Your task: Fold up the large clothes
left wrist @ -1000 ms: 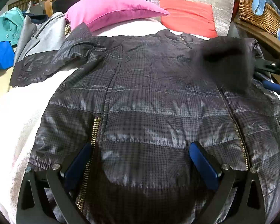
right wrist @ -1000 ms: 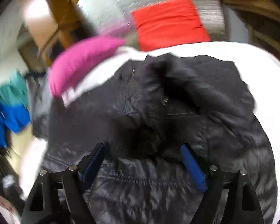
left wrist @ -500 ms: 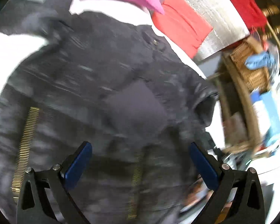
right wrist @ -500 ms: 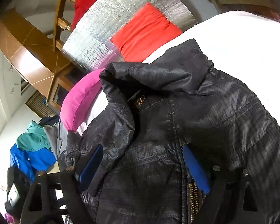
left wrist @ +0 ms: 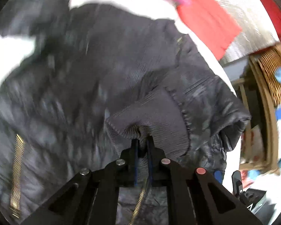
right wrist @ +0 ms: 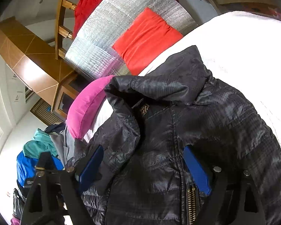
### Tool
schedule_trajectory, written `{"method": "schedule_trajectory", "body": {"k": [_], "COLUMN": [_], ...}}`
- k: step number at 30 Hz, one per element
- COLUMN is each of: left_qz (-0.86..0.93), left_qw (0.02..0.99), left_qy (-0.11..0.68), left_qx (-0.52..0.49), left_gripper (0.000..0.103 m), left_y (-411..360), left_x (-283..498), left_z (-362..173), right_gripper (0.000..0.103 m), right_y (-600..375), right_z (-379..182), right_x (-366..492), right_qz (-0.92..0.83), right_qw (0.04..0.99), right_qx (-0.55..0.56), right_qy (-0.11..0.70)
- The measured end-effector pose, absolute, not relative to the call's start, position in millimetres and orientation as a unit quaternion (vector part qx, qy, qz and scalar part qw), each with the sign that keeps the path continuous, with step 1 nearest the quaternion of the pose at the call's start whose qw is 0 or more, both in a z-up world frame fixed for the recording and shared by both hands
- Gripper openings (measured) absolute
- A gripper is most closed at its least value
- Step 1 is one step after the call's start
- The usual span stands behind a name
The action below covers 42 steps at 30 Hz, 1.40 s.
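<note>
A dark quilted jacket (left wrist: 75, 93) with gold zips lies spread on a white bed (right wrist: 243, 41). In the left wrist view one sleeve is bent back over the jacket's body. My left gripper (left wrist: 142, 142) is shut on that sleeve's grey ribbed cuff (left wrist: 155, 116), which bunches up between the blue pads. In the right wrist view the jacket (right wrist: 215, 116) fills the lower half and its collar (right wrist: 159, 86) stands up. My right gripper (right wrist: 144, 168) is open, its blue pads wide apart over the jacket's chest beside the front zip (right wrist: 191, 202), and a fold of fabric overlaps the left pad.
A pink pillow (right wrist: 84, 108) and a red pillow (right wrist: 146, 39) lie at the head of the bed against a silver quilted panel (right wrist: 121, 18). Teal, blue and grey clothes (right wrist: 35, 150) are piled beside the bed. A wicker basket (left wrist: 271, 78) stands on a wooden shelf.
My left gripper swung from the jacket's hem across to the folded sleeve and closed on its cuff. The right gripper rolled and settled onto the jacket's chest, then stayed still.
</note>
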State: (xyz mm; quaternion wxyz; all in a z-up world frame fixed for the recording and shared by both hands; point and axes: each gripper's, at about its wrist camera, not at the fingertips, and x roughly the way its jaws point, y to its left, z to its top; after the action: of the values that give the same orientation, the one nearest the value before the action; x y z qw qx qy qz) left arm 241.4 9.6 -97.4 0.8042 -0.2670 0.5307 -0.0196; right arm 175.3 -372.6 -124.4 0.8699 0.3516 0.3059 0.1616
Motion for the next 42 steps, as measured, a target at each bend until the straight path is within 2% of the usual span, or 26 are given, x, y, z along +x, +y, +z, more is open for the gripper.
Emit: {"method": "schedule_trajectory", "body": {"k": [5, 9, 16, 21, 25, 26, 27, 28, 30, 34, 35, 36, 37, 39, 42], "left_qz": [0.011, 0.063, 0.1, 0.11, 0.099, 0.097, 0.1, 0.099, 0.091, 0.083, 0.086, 0.095, 0.103, 0.109, 0.138], "left_qw": [0.876, 0.894, 0.874, 0.831, 0.827, 0.827, 0.828, 0.831, 0.846, 0.848, 0.847, 0.843, 0.83, 0.82, 0.839], "left_qy": [0.453, 0.431, 0.469, 0.541, 0.545, 0.543, 0.54, 0.531, 0.502, 0.504, 0.51, 0.521, 0.543, 0.557, 0.524], "left_qx": [-0.163, -0.11, -0.077, -0.065, -0.1, -0.11, -0.117, -0.131, -0.158, -0.141, -0.122, -0.092, -0.073, -0.07, -0.046], "left_gripper": [0.008, 0.008, 0.008, 0.009, 0.013, 0.017, 0.031, 0.056, 0.076, 0.075, 0.069, 0.032, 0.008, 0.007, 0.01], "left_y": [27.7, 50.2, 65.7, 73.0, 82.8, 86.0, 89.0, 93.0, 99.7, 94.8, 90.0, 84.2, 82.6, 82.4, 74.3], "left_x": [268.1, 296.9, 332.9, 349.1, 346.7, 345.1, 343.1, 339.9, 332.9, 334.6, 336.1, 338.7, 345.7, 348.3, 343.6], "left_z": [-32.7, -16.6, -56.2, -111.7, -117.0, -113.2, -109.5, -103.6, -91.0, -87.9, -91.0, -96.8, -106.3, -119.5, -108.1], "right_gripper": [0.089, 0.089, 0.089, 0.089, 0.089, 0.089, 0.089, 0.089, 0.089, 0.089, 0.089, 0.089, 0.089, 0.089, 0.089], "right_y": [-371.0, -367.2, -367.3, -366.1, -365.7, -365.6, -365.6, -365.3, -365.0, -364.3, -364.3, -364.3, -364.3, -363.6, -364.1], "right_z": [-122.3, -120.5, -126.2, -125.5, -125.7, -125.9, -125.6, -125.3, -124.3, -123.7, -123.7, -123.5, -123.3, -123.5, -124.0], "right_x": [175.5, 176.6, 182.5, 183.2, 184.2, 184.1, 183.9, 183.5, 182.6, 181.8, 181.7, 181.7, 181.7, 181.8, 182.1], "right_qz": [0.167, 0.173, 0.17, 0.169, 0.172, 0.173, 0.173, 0.174, 0.175, 0.175, 0.175, 0.175, 0.175, 0.176, 0.177], "right_qw": [0.869, 0.87, 0.865, 0.867, 0.866, 0.866, 0.866, 0.866, 0.867, 0.868, 0.868, 0.868, 0.868, 0.868, 0.867], "right_qx": [0.354, 0.349, 0.354, 0.35, 0.349, 0.35, 0.35, 0.35, 0.349, 0.348, 0.348, 0.348, 0.348, 0.347, 0.349], "right_qy": [0.304, 0.303, 0.312, 0.311, 0.313, 0.313, 0.312, 0.311, 0.31, 0.309, 0.309, 0.308, 0.308, 0.308, 0.307]}}
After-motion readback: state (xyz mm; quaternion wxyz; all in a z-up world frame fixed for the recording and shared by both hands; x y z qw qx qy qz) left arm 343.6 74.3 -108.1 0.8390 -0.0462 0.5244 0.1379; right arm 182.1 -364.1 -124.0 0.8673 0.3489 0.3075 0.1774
